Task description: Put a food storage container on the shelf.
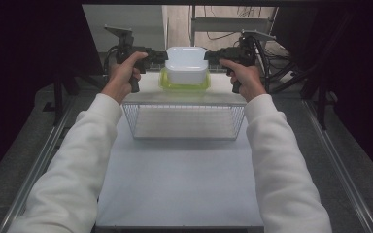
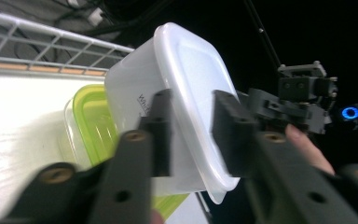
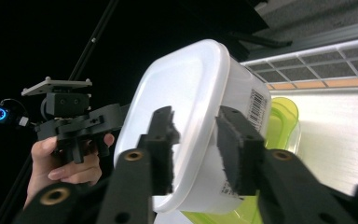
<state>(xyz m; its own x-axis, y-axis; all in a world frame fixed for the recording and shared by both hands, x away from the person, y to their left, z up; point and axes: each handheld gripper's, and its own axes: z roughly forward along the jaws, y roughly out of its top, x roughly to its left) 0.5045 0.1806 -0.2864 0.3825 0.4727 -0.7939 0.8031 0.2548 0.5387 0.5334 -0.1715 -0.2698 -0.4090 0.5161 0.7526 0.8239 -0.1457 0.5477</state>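
A white lidded container (image 1: 186, 65) is at the far end of the table, over a clear container with a green lid (image 1: 184, 85); I cannot tell whether they touch. My left gripper (image 1: 164, 57) is shut on the white container's left rim, and my right gripper (image 1: 209, 57) is shut on its right rim. In the left gripper view the jaws (image 2: 191, 133) straddle the lid edge of the white container (image 2: 186, 79), with the green lid (image 2: 91, 121) behind. In the right gripper view the jaws (image 3: 196, 149) clamp the same rim (image 3: 186, 93) above the green lid (image 3: 282, 121).
A wire basket (image 1: 184, 122) stands on the white table (image 1: 179, 184) just in front of the containers. A wire rack edge (image 2: 51, 42) runs behind them. Dark frames and rails flank the table on both sides.
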